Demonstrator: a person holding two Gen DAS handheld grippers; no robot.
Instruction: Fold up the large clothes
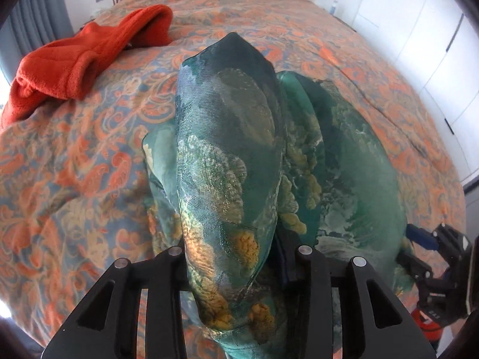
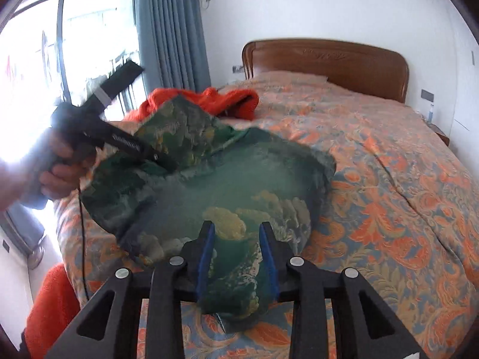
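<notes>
Paisley bedspread (image 2: 389, 179), wooden headboard (image 2: 326, 62), grey-blue curtain (image 2: 170, 30), white wardrobe doors (image 1: 419, 45).

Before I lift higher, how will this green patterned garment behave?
Probably very floppy: the green patterned garment drapes and bunches over the left tool. Its sheen suggests slippery fabric that may slide between the right tool's fingers. It looks thin and light, so likely to billow.

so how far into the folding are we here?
Mid-fold on the green printed garment: it is bunched on the bed, no flat fold showing. In hand: the left claw lifts one part, and the right claw has fabric between its blue fingers. Left: finishing it, plus the orange garment, crumpled and untouched.
</notes>
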